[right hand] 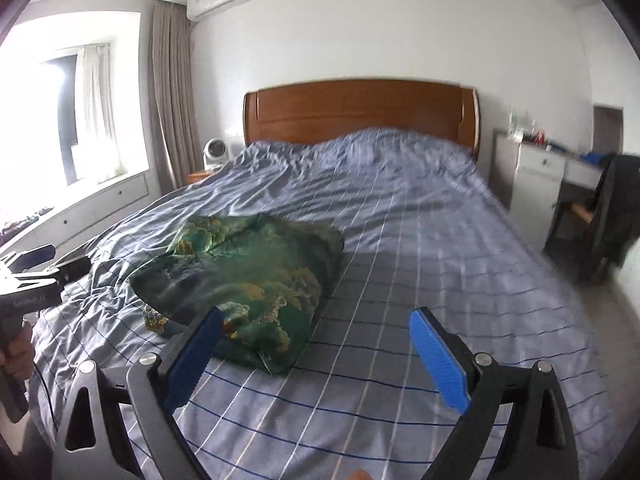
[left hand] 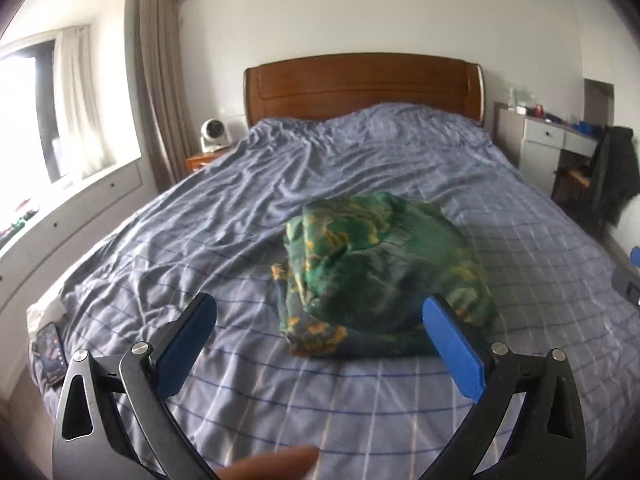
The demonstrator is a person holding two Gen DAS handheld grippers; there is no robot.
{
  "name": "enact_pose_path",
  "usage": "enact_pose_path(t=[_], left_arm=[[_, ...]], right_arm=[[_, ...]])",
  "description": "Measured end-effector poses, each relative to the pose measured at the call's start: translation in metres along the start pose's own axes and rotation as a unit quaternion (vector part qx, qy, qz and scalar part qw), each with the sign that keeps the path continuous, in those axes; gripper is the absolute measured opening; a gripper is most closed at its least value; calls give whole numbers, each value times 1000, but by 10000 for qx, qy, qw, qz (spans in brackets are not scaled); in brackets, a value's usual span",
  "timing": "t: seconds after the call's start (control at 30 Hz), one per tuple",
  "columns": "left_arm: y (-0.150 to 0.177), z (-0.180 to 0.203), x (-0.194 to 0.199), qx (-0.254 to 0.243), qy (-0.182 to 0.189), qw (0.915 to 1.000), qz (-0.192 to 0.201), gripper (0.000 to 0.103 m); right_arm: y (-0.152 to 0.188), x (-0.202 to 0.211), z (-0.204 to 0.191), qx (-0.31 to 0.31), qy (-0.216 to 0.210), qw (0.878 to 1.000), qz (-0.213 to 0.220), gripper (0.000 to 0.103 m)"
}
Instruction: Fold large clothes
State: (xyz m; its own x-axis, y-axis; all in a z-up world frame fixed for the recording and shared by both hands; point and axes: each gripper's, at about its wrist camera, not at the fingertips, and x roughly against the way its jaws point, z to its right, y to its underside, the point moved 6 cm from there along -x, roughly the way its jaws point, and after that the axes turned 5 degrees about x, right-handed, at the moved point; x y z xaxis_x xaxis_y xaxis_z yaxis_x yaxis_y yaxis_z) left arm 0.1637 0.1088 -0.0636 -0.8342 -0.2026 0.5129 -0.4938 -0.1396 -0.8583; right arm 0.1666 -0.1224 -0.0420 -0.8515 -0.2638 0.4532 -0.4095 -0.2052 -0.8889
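Observation:
A green garment with yellow and blue print point(left hand: 380, 272) lies folded in a thick bundle on the bed's blue checked cover point(left hand: 280, 380). In the right wrist view the garment point(right hand: 248, 276) sits left of centre. My left gripper point(left hand: 320, 320) is open and empty, held just in front of the bundle, its right pad overlapping the bundle's near right corner. My right gripper point(right hand: 316, 332) is open and empty, with the bundle's near edge behind its left finger. The left gripper's body point(right hand: 36, 284) shows at the left edge of the right wrist view.
A wooden headboard point(left hand: 360, 84) stands at the far end. A phone point(left hand: 52, 348) lies on the bed's left edge. A small white fan point(left hand: 214, 134) sits on a nightstand. A white desk point(left hand: 556, 140) and a chair with dark clothing point(left hand: 612, 172) stand at the right.

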Motion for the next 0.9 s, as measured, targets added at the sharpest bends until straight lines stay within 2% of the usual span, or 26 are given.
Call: enact_pose_path(t=[0.1,0.23,0.37,0.5,0.67,0.9], left_arm=[[7,6,16,10,30,10000,-13,103],[19,5,34,223,55,9996,-176,103],[33,-3,48,311,-75,9985,-435,103],[42,-8,60,358,-77,9976,-589,103],[50,-9,74,136,-253,9973,-672,103],[52,-4,76,109,-200,9967,-774,103]], right_arm=[[2,18,-7,4,128,9998,135,96],[20,19,-20,129,338,9981,-489,96],[34,31,-40,236,276,9966,-734,96],[36,47,-60,352,254,9959,-788,96],[28,63,-77,331,121,9957,-852,96],[28,65,-87,491,277,9931,-1028,96]])
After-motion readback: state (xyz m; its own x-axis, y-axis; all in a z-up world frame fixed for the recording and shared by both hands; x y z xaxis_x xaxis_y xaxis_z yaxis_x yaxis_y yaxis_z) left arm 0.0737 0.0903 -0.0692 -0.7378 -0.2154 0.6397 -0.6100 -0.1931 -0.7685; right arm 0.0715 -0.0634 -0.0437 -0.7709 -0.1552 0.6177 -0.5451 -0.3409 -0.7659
